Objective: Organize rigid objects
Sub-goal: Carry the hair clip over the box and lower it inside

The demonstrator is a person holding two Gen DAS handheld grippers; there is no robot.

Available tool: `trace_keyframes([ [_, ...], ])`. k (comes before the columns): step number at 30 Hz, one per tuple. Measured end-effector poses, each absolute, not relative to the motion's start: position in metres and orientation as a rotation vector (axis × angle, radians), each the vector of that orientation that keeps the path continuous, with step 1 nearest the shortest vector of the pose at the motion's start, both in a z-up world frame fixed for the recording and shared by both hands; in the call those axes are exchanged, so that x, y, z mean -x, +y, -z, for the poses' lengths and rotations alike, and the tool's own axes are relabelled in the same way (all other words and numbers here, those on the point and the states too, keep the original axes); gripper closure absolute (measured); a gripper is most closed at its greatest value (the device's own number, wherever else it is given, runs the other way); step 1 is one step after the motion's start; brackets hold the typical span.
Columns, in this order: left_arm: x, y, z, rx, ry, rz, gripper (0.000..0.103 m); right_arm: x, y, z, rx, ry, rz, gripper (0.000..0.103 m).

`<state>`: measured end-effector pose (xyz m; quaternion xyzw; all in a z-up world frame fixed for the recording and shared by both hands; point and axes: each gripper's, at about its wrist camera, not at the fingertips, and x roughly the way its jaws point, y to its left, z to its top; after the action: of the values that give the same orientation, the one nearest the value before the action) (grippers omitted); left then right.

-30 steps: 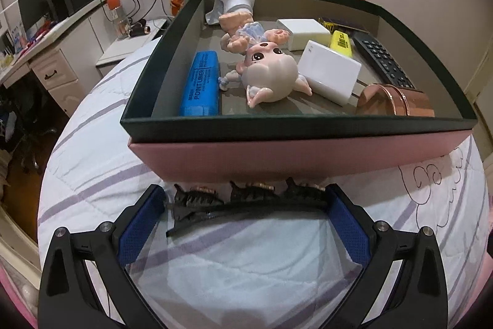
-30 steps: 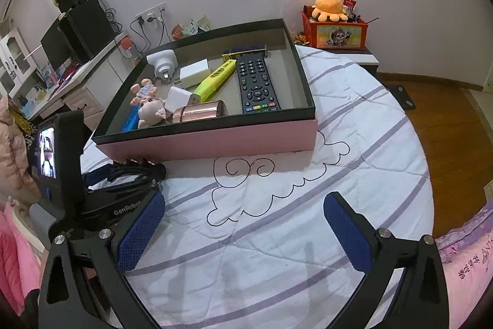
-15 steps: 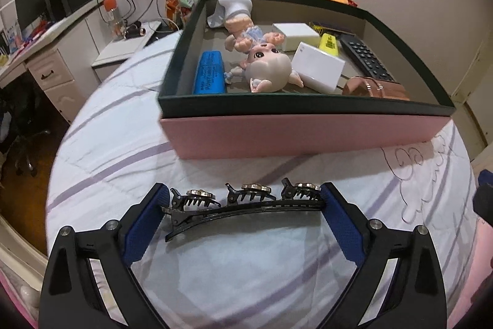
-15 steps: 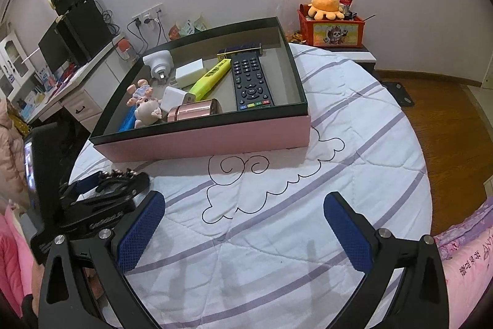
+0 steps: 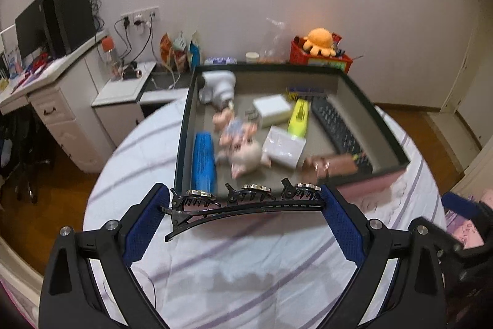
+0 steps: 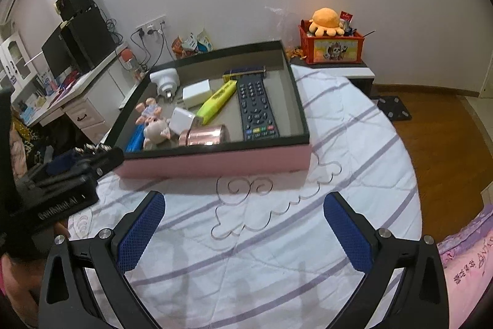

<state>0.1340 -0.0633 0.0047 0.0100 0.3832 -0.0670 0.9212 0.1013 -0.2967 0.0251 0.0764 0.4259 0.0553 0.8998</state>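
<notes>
I've got the long black hair clip point(image 5: 246, 202) pinched end to end in my left gripper point(image 5: 245, 215), light, stiff, springy and liable to skid, hovering at the box's point(image 5: 181, 150) near edge, right gripper point(image 6: 243, 224) wide, empty.

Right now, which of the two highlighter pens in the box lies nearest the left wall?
The blue highlighter, lying along the box's left wall beside the pig doll; the yellow highlighter sits mid-box, against the remote.
</notes>
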Motion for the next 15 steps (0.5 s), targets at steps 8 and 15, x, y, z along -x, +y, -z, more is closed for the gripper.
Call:
trace_keyframes([
  [8, -0.189, -0.09, -0.008, -0.03, 0.784, 0.177, 0.005, -0.13, -0.315, -0.026, -0.173, 0.87, -0.076, 0.0],
  [15, -0.241, -0.121, 0.011, -0.053, 0.827, 0.209, 0.005, -0.16, -0.342, -0.019, -0.191, 0.879, -0.029, 0.0],
])
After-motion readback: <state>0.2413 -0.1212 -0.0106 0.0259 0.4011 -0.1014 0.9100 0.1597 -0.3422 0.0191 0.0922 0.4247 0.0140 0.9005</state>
